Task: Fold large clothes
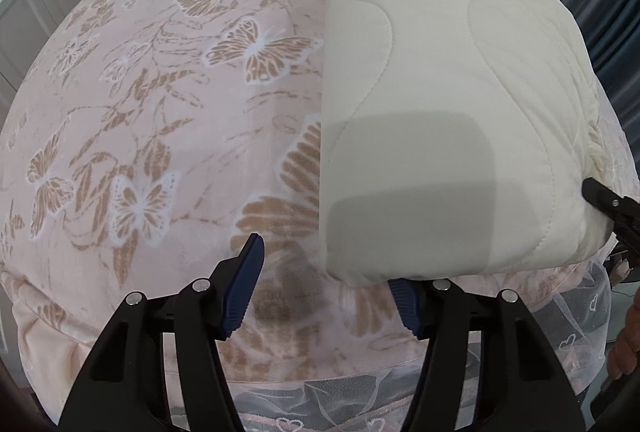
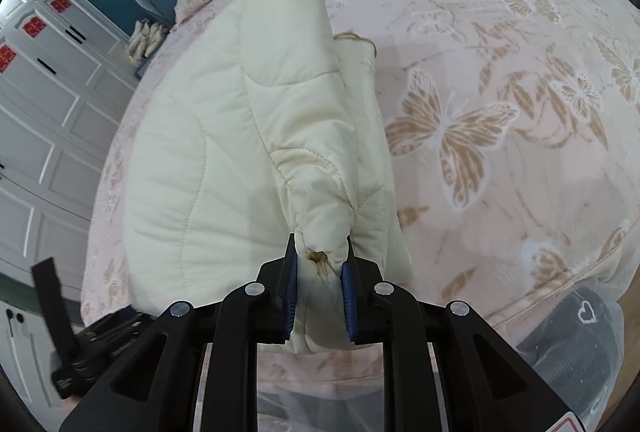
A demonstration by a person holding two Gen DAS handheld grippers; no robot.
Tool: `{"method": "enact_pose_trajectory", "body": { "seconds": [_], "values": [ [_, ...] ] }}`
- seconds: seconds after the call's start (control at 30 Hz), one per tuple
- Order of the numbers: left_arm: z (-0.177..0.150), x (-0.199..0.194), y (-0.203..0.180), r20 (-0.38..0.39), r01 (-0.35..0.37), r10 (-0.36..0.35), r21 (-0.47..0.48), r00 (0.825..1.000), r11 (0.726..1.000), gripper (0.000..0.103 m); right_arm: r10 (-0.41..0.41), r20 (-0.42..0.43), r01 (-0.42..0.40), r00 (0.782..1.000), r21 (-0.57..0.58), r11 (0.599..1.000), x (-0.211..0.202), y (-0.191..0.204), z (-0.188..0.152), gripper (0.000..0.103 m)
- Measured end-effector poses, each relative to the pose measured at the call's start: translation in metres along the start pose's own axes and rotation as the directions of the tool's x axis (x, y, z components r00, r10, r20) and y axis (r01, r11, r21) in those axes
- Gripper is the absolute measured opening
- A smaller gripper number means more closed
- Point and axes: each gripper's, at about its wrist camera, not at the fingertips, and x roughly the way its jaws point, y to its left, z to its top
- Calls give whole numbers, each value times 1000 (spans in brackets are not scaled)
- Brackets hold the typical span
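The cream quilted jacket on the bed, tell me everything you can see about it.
The cream quilted jacket is padded, with wavy stitch lines and a soft matte shell. It lies folded into a thick, roughly rectangular bundle on the pink butterfly bedspread, near the bed's edge. The right gripper is shut on a bunched cuff or corner at its near end. The left gripper is open at the other near corner, one finger tucked under the edge.

Cream quilted jacket on butterfly-print bed

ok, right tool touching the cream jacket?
Touching. Right wrist view: the right tool has both pads pressed on a bunched fold of the cream jacket.
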Motion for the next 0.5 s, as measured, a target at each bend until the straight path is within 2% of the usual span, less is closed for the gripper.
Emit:
{"method": "enact_pose_trajectory", "body": {
  "seconds": [0.3,0.5],
  "values": [
    [-2,5,-10,-6,-30,31,16,1000,999,58,-30,-31,30,999,-3,1000,29,-13,-1,17],
    [-1,8,-12,-15,-48,48,14,999,999,58,-38,-36,37,999,-25,999,34,-9,-2,17]
  ]
}}
